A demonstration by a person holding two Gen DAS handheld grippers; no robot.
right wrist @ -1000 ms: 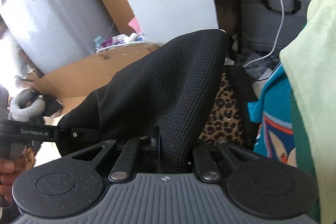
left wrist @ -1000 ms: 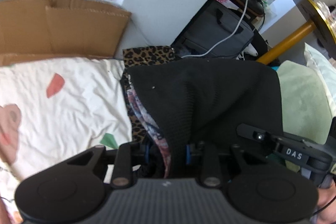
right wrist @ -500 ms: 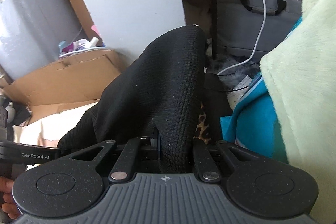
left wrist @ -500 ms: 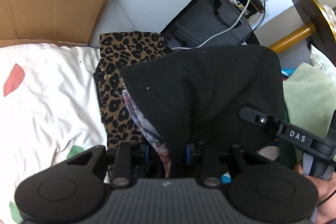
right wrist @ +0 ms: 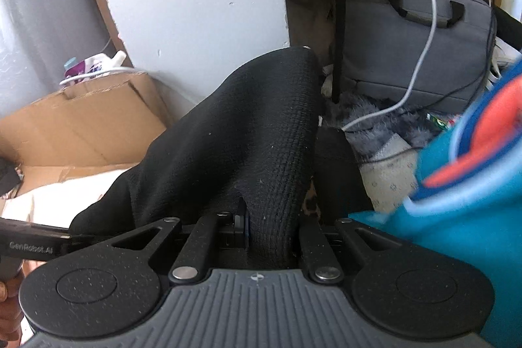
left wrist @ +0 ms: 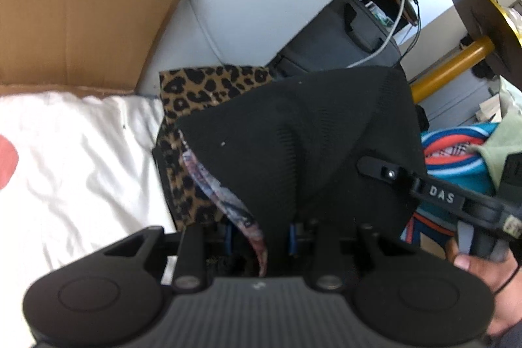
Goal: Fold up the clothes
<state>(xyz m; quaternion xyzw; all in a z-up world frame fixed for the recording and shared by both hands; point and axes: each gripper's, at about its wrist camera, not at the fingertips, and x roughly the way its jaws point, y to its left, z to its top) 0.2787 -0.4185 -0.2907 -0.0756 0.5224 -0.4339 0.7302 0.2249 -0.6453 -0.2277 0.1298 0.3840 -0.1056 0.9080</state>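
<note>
A black knit garment [left wrist: 293, 136] with a patterned lining hangs stretched between both grippers. My left gripper [left wrist: 261, 237] is shut on a bunched edge of it, fabric and lining filling the gap between the blue pads. In the right wrist view the same black knit garment [right wrist: 248, 145] rises in a hump from my right gripper [right wrist: 264, 230], which is shut on its edge. The right gripper's body [left wrist: 456, 201] and the hand holding it show at the right of the left wrist view. Below the garment lies a folded leopard-print cloth [left wrist: 202, 93].
A white bed sheet with coloured shapes [left wrist: 75, 158] spreads to the left, with cardboard [left wrist: 75, 15] behind it. A grey laptop bag [right wrist: 417, 38] with a white cable stands by the wall. Blue and orange clothes [right wrist: 473, 185] are piled at the right.
Both grippers have sunk and moved forward with the black garment. The leopard-print cloth and the blue pile now sit closer, and the pale green cloth has left the right wrist view.
</note>
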